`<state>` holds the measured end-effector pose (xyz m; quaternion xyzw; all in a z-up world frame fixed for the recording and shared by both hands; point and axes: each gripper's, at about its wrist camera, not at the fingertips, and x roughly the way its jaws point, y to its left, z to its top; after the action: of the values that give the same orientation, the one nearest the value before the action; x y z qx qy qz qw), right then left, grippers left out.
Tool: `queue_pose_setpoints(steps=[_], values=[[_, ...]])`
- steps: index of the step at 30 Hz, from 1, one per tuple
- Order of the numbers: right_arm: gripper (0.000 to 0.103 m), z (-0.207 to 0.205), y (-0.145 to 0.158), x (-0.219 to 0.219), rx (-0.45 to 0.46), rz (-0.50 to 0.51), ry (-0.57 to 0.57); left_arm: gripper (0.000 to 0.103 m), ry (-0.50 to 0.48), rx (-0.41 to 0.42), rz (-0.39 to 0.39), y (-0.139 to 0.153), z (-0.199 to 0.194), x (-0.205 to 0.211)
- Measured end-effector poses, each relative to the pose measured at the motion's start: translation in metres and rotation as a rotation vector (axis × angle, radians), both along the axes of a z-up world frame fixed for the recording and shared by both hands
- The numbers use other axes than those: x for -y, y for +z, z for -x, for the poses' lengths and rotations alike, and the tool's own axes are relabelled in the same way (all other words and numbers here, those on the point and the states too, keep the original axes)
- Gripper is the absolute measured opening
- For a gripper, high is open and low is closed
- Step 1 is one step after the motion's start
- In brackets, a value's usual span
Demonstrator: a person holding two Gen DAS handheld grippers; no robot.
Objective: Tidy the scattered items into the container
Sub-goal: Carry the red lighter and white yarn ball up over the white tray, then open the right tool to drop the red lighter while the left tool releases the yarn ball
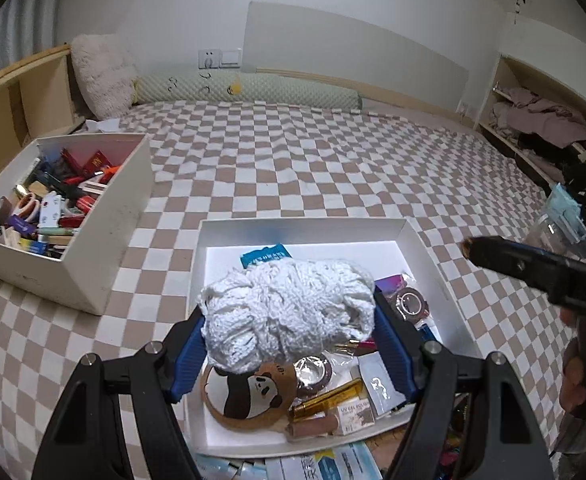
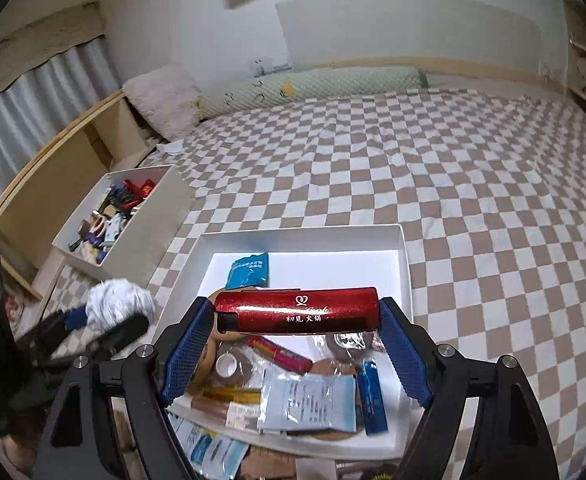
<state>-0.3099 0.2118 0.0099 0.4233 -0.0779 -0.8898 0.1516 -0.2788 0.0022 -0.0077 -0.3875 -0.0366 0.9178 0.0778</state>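
Note:
My left gripper (image 1: pixel 291 320) is shut on a fluffy white yarn bundle (image 1: pixel 293 280), squeezed between its blue pads above a shallow white tray (image 1: pixel 305 226). My right gripper (image 2: pixel 297 308) is shut on a glossy red case (image 2: pixel 297 314) with a white heart logo, held lengthwise over the same shallow tray (image 2: pixel 301 236). A deep white box (image 1: pixel 105 248) full of small items stands to the left on the bed, also seen as the deep box (image 2: pixel 149 236) in the right wrist view. There the yarn (image 2: pixel 117 300) shows blurred at lower left.
The tray holds a panda mirror (image 1: pixel 249 396), tape roll (image 1: pixel 313 372), gold tube (image 1: pixel 329 398), blue packet (image 2: pixel 249 270) and blue tube (image 2: pixel 373 396). More packets lie in front of it. Checkered bedsheet (image 1: pixel 333 160) stretches behind; a wooden shelf (image 1: pixel 21 100) stands left and a clothes shelf (image 1: pixel 533 120) right.

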Motion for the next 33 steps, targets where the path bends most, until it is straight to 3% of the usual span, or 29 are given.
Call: queue_pose_setpoints(steps=[11, 22, 24, 26, 33], values=[[0.083, 0.066, -0.049, 0.006, 0.113, -0.043, -0.064, 0.075, 0.001, 0.059, -0.004, -0.033, 0.028, -0.001], [0.083, 0.092, -0.073, 0.001, 0.132, -0.030, -0.102, 0.075, 0.029, 0.118, -0.031, -0.049, 0.058, 0.007], [0.086, 0.093, -0.077, -0.001, 0.138, 0.004, -0.100, 0.075, 0.037, 0.129, -0.039, -0.051, 0.065, 0.008], [0.103, 0.092, -0.075, -0.002, 0.110, 0.008, -0.107, 0.075, 0.052, 0.142, -0.052, -0.052, 0.072, 0.010], [0.103, 0.085, -0.062, -0.003, 0.051, 0.010, -0.081, 0.075, 0.082, 0.179, -0.060, -0.055, 0.098, 0.013]])
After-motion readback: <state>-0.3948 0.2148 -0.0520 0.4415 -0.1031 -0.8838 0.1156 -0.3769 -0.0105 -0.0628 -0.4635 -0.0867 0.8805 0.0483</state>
